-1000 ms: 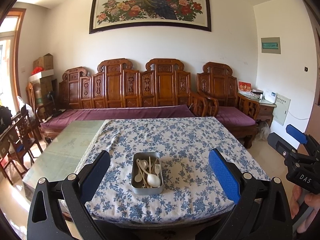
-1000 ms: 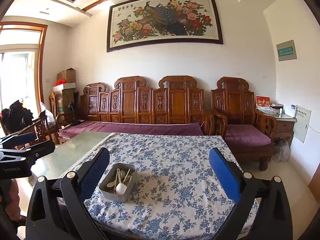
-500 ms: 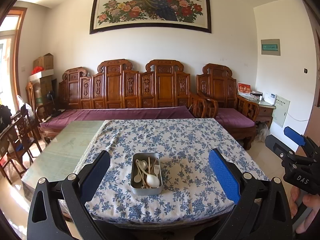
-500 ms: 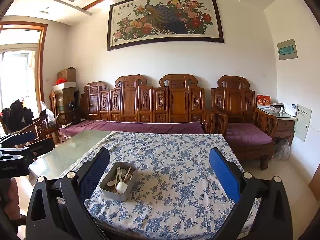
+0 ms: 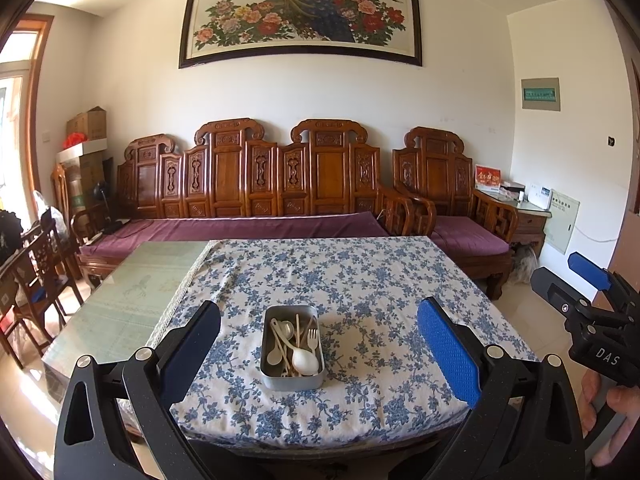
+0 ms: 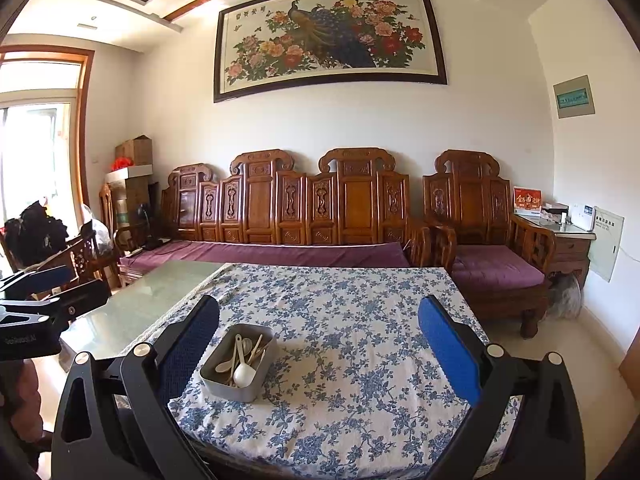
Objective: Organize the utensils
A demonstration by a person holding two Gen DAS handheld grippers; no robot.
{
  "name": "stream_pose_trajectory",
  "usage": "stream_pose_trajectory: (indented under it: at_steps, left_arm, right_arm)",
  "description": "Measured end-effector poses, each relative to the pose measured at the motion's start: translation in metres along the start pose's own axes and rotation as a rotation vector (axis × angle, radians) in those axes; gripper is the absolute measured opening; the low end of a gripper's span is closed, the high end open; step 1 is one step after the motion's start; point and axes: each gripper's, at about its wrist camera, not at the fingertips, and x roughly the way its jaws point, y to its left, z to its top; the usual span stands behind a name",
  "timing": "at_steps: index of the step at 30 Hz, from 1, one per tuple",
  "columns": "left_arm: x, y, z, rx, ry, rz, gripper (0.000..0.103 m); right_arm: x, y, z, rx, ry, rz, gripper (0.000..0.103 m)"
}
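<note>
A grey metal tin [image 5: 291, 376] [image 6: 224, 385] rests on the blue-flowered tablecloth [image 5: 360, 280] [image 6: 360, 360] near the table's front edge. It holds several pale utensils: a white spoon [image 5: 305, 359] [image 6: 242, 375], a fork [image 5: 312, 338], smaller spoons and chopsticks. My left gripper [image 5: 318, 340] hangs open in front of the table, the tin lying between its fingers further off. My right gripper [image 6: 318, 344] is open too, with the tin just inside its left finger. Neither touches anything.
Bare glass tabletop [image 5: 132, 292] lies left of the cloth. A carved wooden sofa [image 5: 280, 184] with purple cushions runs along the far wall, an armchair [image 5: 460, 216] to its right. Wooden chairs [image 5: 36, 264] stand at the left. A hand [image 5: 612, 412] holds the other gripper at right.
Both grippers have drawn back and risen a little from the table, so the tin sits slightly further away. Both stay open.
</note>
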Motion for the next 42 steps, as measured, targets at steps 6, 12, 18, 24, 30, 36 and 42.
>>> stream_pose_trajectory:
  at_steps: [6,12,18,24,30,36,42]
  left_arm:
    - [0.0000,0.0004,0.0000,0.001,0.000,0.000,0.095]
    - [-0.0002,0.0003,0.0000,0.001,-0.001,-0.001,0.095]
    - [-0.0001,0.0002,0.0000,0.002,0.000,0.001,0.095]
    - [-0.0013,0.0008,0.0010,0.000,0.000,0.000,0.095]
    - [-0.0021,0.0008,0.0018,0.000,-0.002,-0.001,0.095]
    - [-0.0025,0.0006,0.0021,0.000,-0.004,-0.002,0.095]
    - [-0.0023,0.0008,0.0022,-0.001,-0.003,-0.002,0.095]
  right_arm:
    - [-0.0001,-0.0003,0.0002,0.000,0.000,0.001,0.100]
    - [-0.0001,-0.0005,0.0001,0.000,0.000,0.001,0.100]
    - [-0.0004,-0.0004,0.0000,0.000,0.002,0.003,0.100]
    - [-0.0010,0.0009,-0.0001,0.002,0.002,0.005,0.100]
    - [-0.0010,0.0007,0.0000,0.003,0.002,0.005,0.100]
    - [-0.0014,0.0018,-0.0004,0.003,0.002,0.007,0.100]
    - [-0.0014,0.0028,-0.0006,0.004,0.002,0.009,0.100]
